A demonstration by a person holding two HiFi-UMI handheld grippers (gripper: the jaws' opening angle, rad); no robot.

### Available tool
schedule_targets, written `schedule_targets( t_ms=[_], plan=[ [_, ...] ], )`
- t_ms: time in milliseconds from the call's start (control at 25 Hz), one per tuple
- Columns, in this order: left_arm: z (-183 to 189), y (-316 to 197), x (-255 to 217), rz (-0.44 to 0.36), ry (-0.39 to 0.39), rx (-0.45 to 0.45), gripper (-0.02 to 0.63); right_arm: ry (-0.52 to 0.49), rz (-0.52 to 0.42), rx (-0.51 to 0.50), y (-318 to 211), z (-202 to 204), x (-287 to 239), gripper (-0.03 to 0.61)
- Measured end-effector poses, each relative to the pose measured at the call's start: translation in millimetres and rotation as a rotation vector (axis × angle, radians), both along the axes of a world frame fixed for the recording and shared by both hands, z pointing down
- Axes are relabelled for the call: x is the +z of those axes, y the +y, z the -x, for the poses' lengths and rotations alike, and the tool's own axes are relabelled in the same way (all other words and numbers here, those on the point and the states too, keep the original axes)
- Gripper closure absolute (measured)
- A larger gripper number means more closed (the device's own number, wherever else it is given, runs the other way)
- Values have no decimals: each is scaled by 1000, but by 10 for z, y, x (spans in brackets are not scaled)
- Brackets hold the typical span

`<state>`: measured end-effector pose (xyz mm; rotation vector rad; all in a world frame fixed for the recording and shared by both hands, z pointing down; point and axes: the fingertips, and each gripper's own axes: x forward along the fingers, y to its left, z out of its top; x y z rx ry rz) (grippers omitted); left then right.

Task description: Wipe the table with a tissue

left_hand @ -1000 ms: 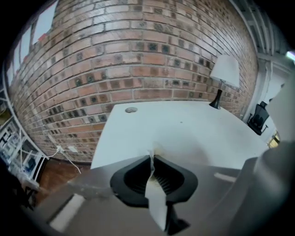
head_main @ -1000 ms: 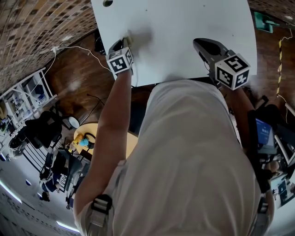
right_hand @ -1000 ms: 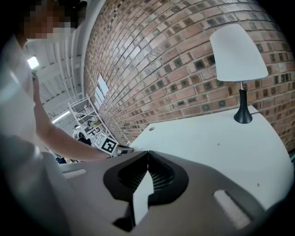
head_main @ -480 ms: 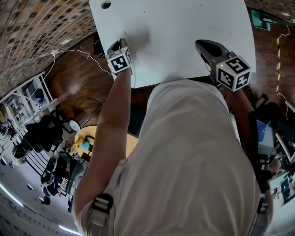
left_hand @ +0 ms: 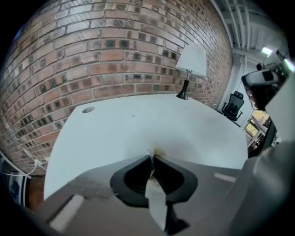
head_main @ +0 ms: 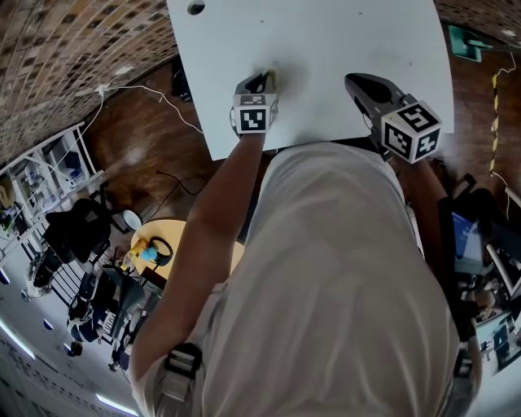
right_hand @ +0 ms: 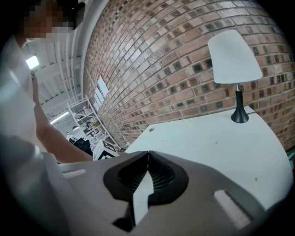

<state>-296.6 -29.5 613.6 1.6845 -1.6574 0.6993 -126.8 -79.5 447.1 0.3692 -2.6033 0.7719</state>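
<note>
Room: brick wall [left_hand: 115, 55] behind a white table [head_main: 326, 32], with wood floor [head_main: 138, 138] off the table's left side.

Left gripper [head_main: 265, 77]: jaws all but together, clamped on a white tissue [left_hand: 156, 198]. The tissue runs back between the jaws as a narrow strip. Its front end meets the tabletop at the tips, close to the table's near edge.

Right gripper [head_main: 352, 80]: jaws closed tip to tip, holding nothing. It sits over the near right part of the table, apart from the left gripper. Contact with the top cannot be told.

Lamp [right_hand: 235, 64]: white shade, dark base, upright at the table's far side.

Hole [head_main: 195, 7]: round, in the table's far left corner.

Chair [left_hand: 235, 103]: dark, beyond the table.

Rack [right_hand: 87, 122]: white shelving by the wall.

Person's shirt [head_main: 342, 277]: hides the table's near edge in the head view.
</note>
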Motion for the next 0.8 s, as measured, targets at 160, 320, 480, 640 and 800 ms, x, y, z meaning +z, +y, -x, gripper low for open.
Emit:
schedule_targets(
  t_ms=[160,320,480,640,800],
  plan=[
    [-101,116,-181,-73,47,-17,584,-9,-3,-12,14,26,-44,569],
    [-70,203,-319,-136,104,-90,583,-13,-2,-15,-27,27,-21,571],
    [-38,289,-397,-163,158,-127,583,-3,-9,-2,-66,17,-90,571],
    [173,112,-601,-200,126,-139,583,-29,-19,-21,-217,156,-81,571],
    [220,-15,-701,-225,131,-184,583,-37,-2,-41,-251,194,-50,569]
  ],
)
